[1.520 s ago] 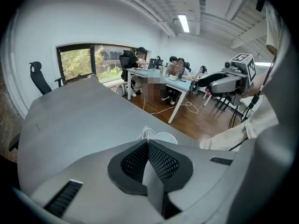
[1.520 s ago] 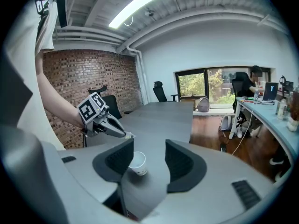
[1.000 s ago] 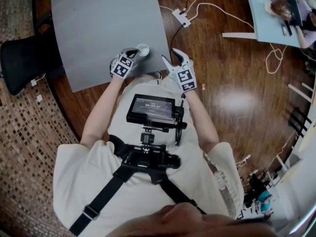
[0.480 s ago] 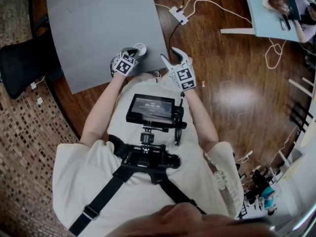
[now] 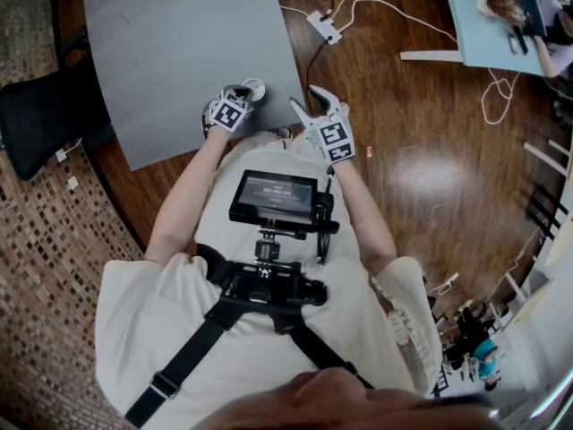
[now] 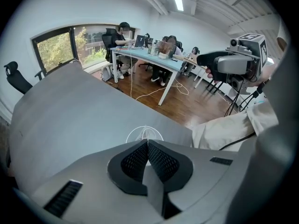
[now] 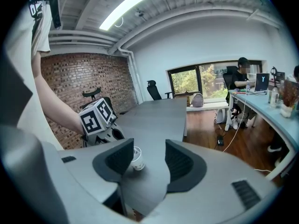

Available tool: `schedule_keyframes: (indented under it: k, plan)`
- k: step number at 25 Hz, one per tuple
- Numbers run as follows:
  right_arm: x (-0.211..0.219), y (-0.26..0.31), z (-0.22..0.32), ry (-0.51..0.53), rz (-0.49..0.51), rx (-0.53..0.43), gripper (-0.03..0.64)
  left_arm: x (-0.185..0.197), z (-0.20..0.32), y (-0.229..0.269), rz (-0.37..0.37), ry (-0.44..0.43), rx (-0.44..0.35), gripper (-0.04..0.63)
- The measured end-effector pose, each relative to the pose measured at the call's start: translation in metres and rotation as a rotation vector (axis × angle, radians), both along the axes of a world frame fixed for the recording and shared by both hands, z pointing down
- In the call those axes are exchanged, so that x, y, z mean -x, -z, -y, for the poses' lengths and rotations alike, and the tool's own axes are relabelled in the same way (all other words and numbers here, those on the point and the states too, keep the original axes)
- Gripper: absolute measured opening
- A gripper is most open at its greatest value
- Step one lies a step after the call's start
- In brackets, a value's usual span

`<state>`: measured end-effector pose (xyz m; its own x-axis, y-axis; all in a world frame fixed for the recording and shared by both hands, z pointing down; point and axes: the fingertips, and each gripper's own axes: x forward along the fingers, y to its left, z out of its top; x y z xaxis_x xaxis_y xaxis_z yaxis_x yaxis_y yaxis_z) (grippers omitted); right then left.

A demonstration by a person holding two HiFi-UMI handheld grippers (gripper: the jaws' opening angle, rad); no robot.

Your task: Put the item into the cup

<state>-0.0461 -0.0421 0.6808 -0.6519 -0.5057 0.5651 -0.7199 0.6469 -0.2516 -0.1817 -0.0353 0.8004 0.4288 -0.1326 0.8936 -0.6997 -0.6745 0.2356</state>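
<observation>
A small white cup (image 5: 257, 86) stands near the front right corner of the grey table (image 5: 179, 52). My left gripper (image 5: 243, 92) hovers right at it, jaws shut. In the left gripper view the pads meet at the left gripper's (image 6: 147, 141) tip, and the cup's rim (image 6: 140, 133) lies just beyond. A thin pale shape shows inside the rim; I cannot tell what it is or whether it is held. My right gripper (image 5: 311, 97) stands open off the table's corner, with nothing between its jaws. In the right gripper view the cup (image 7: 137, 161) shows through the right gripper's (image 7: 149, 155) gap.
A black chair (image 5: 45, 110) stands at the table's left. A power strip (image 5: 322, 27) and white cables lie on the wooden floor beyond the corner. Another desk (image 5: 501, 25) with people is at the far right. A screen (image 5: 273, 195) hangs on the person's chest.
The left gripper has crept slightly closer to the cup. The right gripper has hardly moved. Both sets of jaws stand as before.
</observation>
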Motion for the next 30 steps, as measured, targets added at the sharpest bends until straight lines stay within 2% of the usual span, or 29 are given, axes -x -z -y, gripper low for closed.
schedule_keyframes:
  k: [3,13,24,26,28,30]
  plan:
    - [0.000,0.000,0.000,-0.003,0.005,0.002,0.225,0.005,0.004,-0.004,0.028,0.003,-0.018,0.000]
    - [-0.002,-0.005,0.000,-0.008,0.004,0.008,0.225,0.009,0.001,-0.019,0.071,-0.015,0.000,0.001]
    - [-0.004,-0.004,-0.001,-0.023,0.007,0.010,0.225,0.006,0.004,-0.023,0.065,-0.039,-0.011,0.002]
    - [-0.005,-0.007,-0.002,-0.022,0.006,0.018,0.225,0.007,0.004,-0.023,0.067,-0.032,-0.016,0.024]
    - [-0.006,-0.008,-0.002,-0.024,0.006,0.021,0.225,0.007,0.005,-0.023,0.066,-0.028,-0.023,0.078]
    - [-0.006,-0.009,-0.003,-0.026,0.006,0.019,0.225,0.006,0.006,-0.023,0.059,-0.023,-0.033,0.083]
